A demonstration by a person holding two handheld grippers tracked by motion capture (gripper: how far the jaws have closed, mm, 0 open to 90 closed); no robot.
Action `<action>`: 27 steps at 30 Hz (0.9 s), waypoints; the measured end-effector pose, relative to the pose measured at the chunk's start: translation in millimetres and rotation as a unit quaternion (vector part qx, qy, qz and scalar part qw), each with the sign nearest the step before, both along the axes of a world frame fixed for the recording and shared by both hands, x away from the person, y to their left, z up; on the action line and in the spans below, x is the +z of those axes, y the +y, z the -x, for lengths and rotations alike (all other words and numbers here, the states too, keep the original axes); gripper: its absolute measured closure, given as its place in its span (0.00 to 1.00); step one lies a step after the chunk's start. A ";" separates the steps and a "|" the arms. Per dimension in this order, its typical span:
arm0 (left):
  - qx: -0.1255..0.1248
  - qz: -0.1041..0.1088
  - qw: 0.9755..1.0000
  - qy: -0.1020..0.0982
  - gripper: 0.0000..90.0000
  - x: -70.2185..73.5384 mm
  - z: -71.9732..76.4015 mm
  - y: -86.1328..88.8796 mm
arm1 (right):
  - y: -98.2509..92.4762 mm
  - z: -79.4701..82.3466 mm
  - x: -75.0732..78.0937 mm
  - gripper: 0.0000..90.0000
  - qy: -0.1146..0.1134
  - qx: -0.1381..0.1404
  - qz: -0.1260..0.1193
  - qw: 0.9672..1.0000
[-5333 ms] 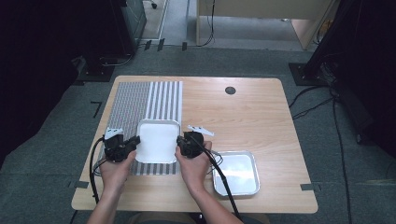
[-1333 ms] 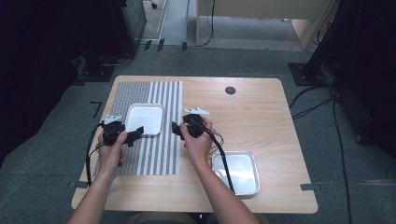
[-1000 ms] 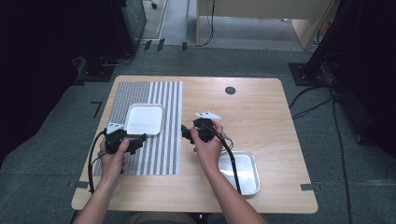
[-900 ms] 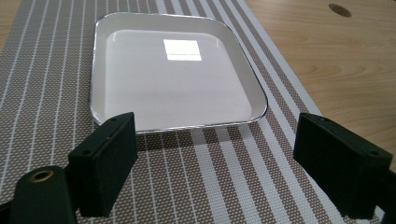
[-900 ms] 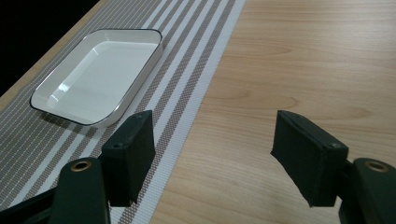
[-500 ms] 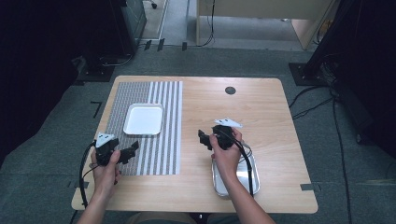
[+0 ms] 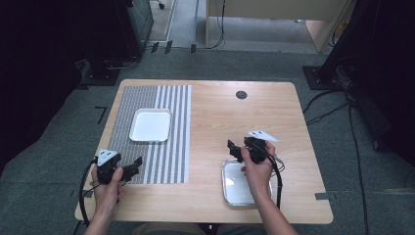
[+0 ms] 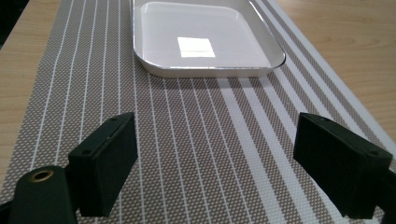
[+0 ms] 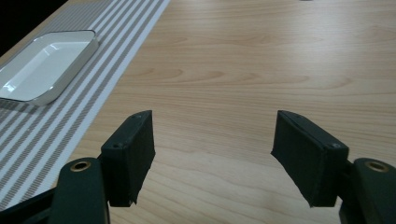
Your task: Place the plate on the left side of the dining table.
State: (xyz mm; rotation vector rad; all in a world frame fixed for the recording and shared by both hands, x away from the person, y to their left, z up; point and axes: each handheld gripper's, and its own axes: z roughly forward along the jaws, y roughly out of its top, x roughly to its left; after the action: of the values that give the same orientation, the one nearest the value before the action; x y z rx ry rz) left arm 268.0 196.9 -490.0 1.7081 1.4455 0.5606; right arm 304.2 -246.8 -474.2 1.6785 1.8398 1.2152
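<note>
Two trays (image 7: 150, 125) (image 7: 232, 190), both empty

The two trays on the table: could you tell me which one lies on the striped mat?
The far-left tray lies on the striped mat; the near-right tray sits on bare wood.

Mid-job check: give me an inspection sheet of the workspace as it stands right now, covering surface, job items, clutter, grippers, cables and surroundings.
Surface: wooden table, striped placemat on its left half, dark round port near the far edge.
Job's things: white tray flat on the placemat; second tray on bare wood at the near right, partly under the right hand.
Clutter: nothing seen.
Grippers: left gripper open, above the placemat's near end, apart from the white tray; right gripper open, above bare wood beyond the second tray; nothing between either pair of jaws.
Cables: one trails from each gripper toward the person; more lie on the floor at right.
Surroundings: grey carpet, dark equipment at both sides.
</note>
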 end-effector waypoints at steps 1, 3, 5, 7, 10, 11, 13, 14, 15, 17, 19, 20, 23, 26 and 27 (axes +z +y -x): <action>0.001 -0.001 1.000 0.000 0.15 -0.7 1.2 1.0 | -4.1 1.8 -0.1 0.33 -0.001 -0.003 0.002 1.000; 0.005 -0.003 1.000 0.001 0.15 -1.9 3.5 3.4 | -12.4 5.1 -0.3 0.33 -0.002 -0.007 0.005 1.000; 0.008 -0.004 1.000 0.002 0.15 -3.0 5.6 5.9 | -24.9 9.8 -1.0 0.33 -0.003 -0.014 0.006 1.000; 0.010 -0.008 1.000 0.000 0.15 -4.0 7.7 8.6 | -28.9 11.5 -1.5 0.33 -0.003 -0.017 0.007 1.000; 0.013 -0.011 1.000 0.003 0.15 -6.0 9.9 13.7 | -41.8 16.3 -3.6 0.33 -0.004 -0.025 0.010 1.000; 0.015 -0.012 1.000 0.003 0.15 -6.7 10.4 15.6 | -45.9 17.8 -4.2 0.33 -0.004 -0.029 0.010 1.000; 0.018 -0.013 1.000 0.006 0.15 -7.9 11.4 19.5 | -54.6 20.9 -5.6 0.33 -0.002 -0.036 0.008 0.999; 0.019 -0.013 1.000 0.008 0.15 -8.4 11.9 21.5 | -58.5 22.4 -6.2 0.33 -0.002 -0.039 0.007 0.999; 0.023 -0.012 1.000 0.008 0.15 -8.4 13.3 26.0 | -66.1 26.0 -7.3 0.33 -0.003 -0.044 0.008 0.999; 0.025 -0.012 1.000 0.007 0.15 -8.2 14.1 28.5 | -69.6 28.0 -7.9 0.33 -0.003 -0.046 0.008 0.999; 0.030 -0.011 0.999 0.006 0.15 -7.8 15.9 33.9 | -76.7 31.8 -9.7 0.33 -0.002 -0.049 0.010 0.999; 0.034 -0.010 0.999 0.006 0.15 -8.0 16.9 36.4 | -80.2 33.7 -10.6 0.33 -0.001 -0.051 0.010 0.999; 0.042 -0.012 0.999 0.010 0.15 -10.3 19.5 44.6 | -91.6 39.5 -13.7 0.33 0.002 -0.059 0.014 0.998; 0.048 -0.017 0.999 0.015 0.15 -13.6 22.6 53.0 | -107.3 47.2 -18.7 0.33 0.006 -0.070 0.016 0.997; 0.048 -0.017 0.999 0.015 0.15 -13.6 22.6 53.0 | -107.3 47.2 -18.7 0.33 0.006 -0.070 0.016 0.997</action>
State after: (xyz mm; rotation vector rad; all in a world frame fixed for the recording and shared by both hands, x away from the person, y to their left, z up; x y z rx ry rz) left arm 245.3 250.0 -503.6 1.6876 1.5548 0.6171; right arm 256.9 -354.1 -492.9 1.7673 1.7071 1.1153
